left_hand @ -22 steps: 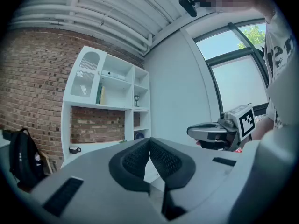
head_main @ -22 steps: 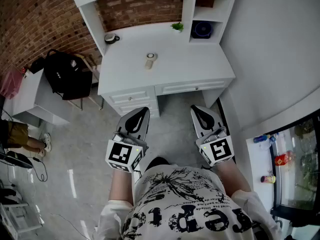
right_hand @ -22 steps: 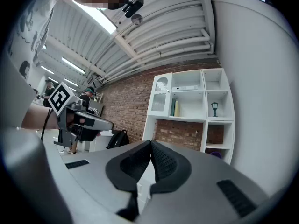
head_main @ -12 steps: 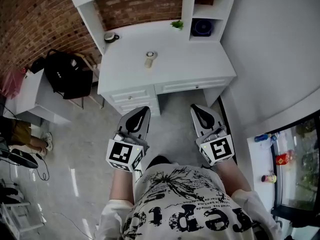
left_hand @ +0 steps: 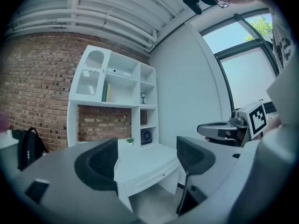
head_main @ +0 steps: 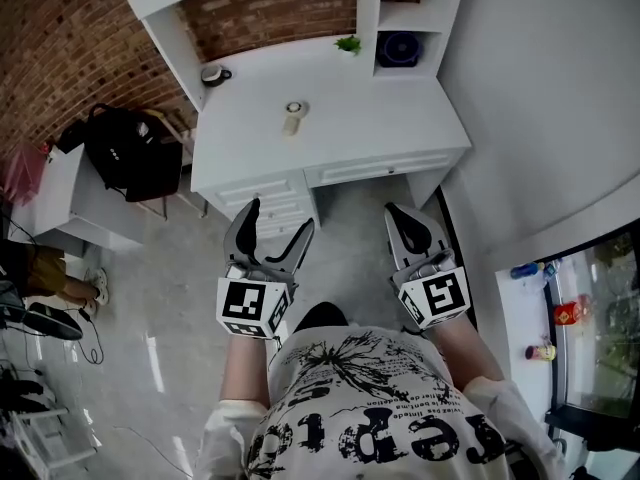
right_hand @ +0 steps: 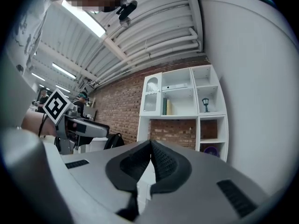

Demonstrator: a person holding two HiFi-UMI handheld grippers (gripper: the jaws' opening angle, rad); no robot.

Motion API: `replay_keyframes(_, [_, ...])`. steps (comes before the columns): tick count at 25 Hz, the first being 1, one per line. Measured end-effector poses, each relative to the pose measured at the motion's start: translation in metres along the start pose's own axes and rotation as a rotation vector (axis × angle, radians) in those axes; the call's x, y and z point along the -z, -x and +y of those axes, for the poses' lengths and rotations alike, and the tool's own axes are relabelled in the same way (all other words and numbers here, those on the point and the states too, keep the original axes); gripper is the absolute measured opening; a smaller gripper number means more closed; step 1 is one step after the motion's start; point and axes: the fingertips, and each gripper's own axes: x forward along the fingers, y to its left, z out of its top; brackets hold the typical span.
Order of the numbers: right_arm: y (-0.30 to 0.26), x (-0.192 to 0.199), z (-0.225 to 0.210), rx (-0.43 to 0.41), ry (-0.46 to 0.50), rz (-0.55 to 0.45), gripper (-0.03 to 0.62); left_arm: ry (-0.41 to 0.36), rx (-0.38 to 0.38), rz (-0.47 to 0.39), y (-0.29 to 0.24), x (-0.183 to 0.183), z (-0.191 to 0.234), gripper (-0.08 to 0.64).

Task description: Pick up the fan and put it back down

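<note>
A small pale handheld fan (head_main: 292, 116) lies on the white desk (head_main: 400, 128), well ahead of both grippers. A round blue fan (head_main: 399, 48) stands in the desk's shelf cubby, and the left gripper view also shows this blue fan (left_hand: 146, 136). My left gripper (head_main: 278, 218) is held over the floor in front of the desk drawers, open, with nothing between its jaws; the left gripper view confirms the left gripper (left_hand: 147, 160) holds nothing. My right gripper (head_main: 395, 213) is beside it, shut on nothing, its pads (right_hand: 161, 160) pressed together.
A mug (head_main: 212, 73) and a small green plant (head_main: 348, 44) stand at the back of the desk. A black backpack (head_main: 130, 153) rests on a chair left of the desk, next to a white side table (head_main: 60, 193). A white wall (head_main: 540, 98) lies close on the right.
The left gripper's jaws have opened from shut to wide apart. The head view has shifted slightly toward the desk. The right gripper stays shut in place.
</note>
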Motion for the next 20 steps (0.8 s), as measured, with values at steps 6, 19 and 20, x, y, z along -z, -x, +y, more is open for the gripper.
replay_keyframes(6, [-0.024, 0.010, -0.011, -0.005, -0.022, 0.017, 0.014, 0.018, 0.023, 0.027, -0.019, 0.007, 0.012, 0.376])
replay_keyframes(19, [-0.194, 0.028, -0.071, -0.015, 0.016, 0.040, 0.015, 0.071, 0.036, 0.042, -0.150, 0.021, 0.139, 0.374])
replay_keyframes(20, [-0.214, 0.029, -0.076, -0.014, 0.022, 0.044, 0.015, 0.077, 0.037, 0.044, -0.163, 0.022, 0.154, 0.374])
